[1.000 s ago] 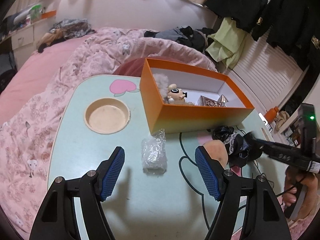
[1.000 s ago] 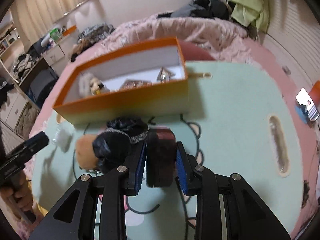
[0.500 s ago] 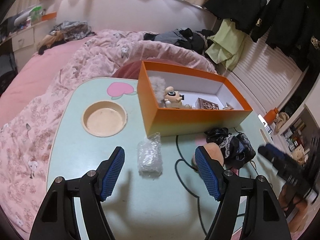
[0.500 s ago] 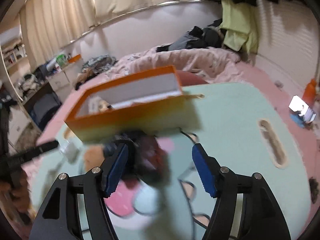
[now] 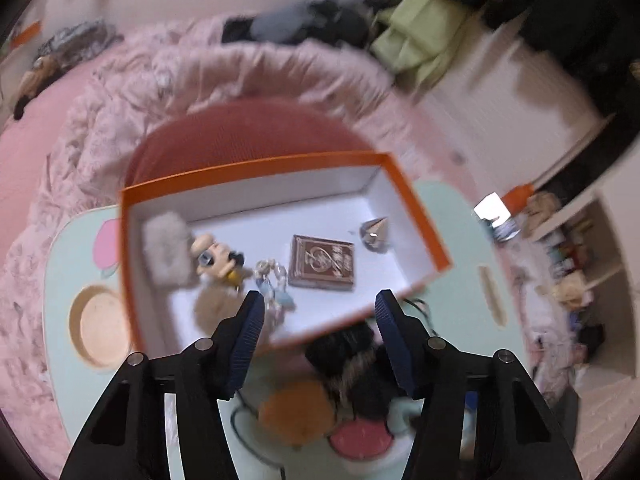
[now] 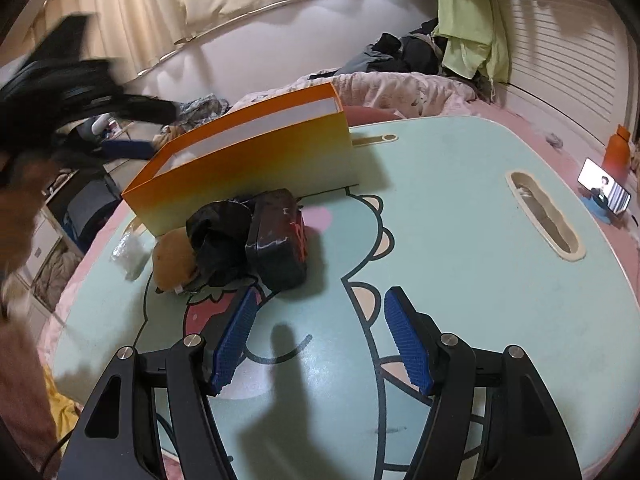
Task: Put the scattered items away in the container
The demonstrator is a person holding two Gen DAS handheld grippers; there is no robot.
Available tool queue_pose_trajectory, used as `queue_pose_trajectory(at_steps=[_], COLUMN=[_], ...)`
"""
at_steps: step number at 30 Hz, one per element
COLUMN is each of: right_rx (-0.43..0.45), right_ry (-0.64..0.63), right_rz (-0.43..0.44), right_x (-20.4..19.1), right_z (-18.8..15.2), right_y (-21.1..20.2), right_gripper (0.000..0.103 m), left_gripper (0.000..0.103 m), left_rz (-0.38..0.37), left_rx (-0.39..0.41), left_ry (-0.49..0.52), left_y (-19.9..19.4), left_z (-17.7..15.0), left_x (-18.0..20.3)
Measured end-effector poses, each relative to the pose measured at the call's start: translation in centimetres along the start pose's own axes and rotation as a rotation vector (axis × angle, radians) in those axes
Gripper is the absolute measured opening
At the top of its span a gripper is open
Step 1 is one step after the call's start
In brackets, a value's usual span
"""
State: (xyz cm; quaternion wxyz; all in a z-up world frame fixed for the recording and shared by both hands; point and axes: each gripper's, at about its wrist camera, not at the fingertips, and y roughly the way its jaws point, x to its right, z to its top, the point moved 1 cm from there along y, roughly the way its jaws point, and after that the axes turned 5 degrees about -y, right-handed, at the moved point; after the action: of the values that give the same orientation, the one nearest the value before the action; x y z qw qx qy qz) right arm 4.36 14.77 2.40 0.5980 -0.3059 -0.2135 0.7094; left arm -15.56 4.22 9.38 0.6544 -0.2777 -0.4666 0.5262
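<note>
**Loose items beside the orange box, both grippers empty**

On the mint table [image 6: 460,208]: orange box [image 6: 256,168], already with small toys inside. Against its near wall, a pile: black pouch [image 6: 278,240], probably stiff and light, best taken across its narrow sides; black cloth [image 6: 218,236], soft, easy to pinch anywhere; brown plush [image 6: 174,258], squashy. Further left, crinkly plastic packet [image 6: 128,254], likely slippery. Left gripper [image 5: 320,340] above the pile, closing, nothing between the pads. Right gripper [image 6: 316,336] spread wide, empty.

No lettering is legible: the brown box [image 5: 322,263] has a blurred emblem, the dark case [image 6: 279,240] smeared red marks.
</note>
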Motion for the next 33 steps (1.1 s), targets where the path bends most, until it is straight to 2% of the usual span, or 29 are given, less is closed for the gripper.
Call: queue_pose_trajectory(at_steps=[4,9,13,16,21,24,28,33], right_rx=[0.003,0.004,0.005,0.005,0.006,0.006,0.006,0.005], right_ry=[0.008,0.011,0.012,0.013,0.018,0.022,0.023,0.017], right_rz=[0.007,0.012,0.013,0.014,0.019,0.023,0.024,0.014], right_x=[0.0,0.0,0.0,0.0,0.0,-0.1,0.0,-0.1], right_z=[-0.1,-0.2,-0.3,-0.2,-0.2,-0.2,-0.2,-0.1], right_y=[-0.1,-0.2,-0.3,-0.3,-0.3,-0.4,-0.3,-0.2], right_gripper=[0.067,0.067,0.067,0.067,0.067,0.067,0.067,0.067], left_gripper=[0.054,0.054,0.063,0.056,0.055,0.055,0.055,0.056], left_rz=[0.01,0.096,0.06,0.065,0.07,0.032,-0.031,-0.111], left_rx=[-0.077,-0.114,-0.125,-0.104,-0.09,-0.058,0.048,0.137], left_ry=[-0.042,-0.034,-0.053,-0.046,-0.026,-0.037,-0.015,0.04], left_y=[3.7,6.4,7.5,7.6,7.5,6.3,1.2,-5.0], left_z=[1.7,2.2,2.6,2.8,3.0,3.4,3.3,0.3], left_x=[0.8,1.5,1.1,0.9,0.6,0.3,0.6,0.5])
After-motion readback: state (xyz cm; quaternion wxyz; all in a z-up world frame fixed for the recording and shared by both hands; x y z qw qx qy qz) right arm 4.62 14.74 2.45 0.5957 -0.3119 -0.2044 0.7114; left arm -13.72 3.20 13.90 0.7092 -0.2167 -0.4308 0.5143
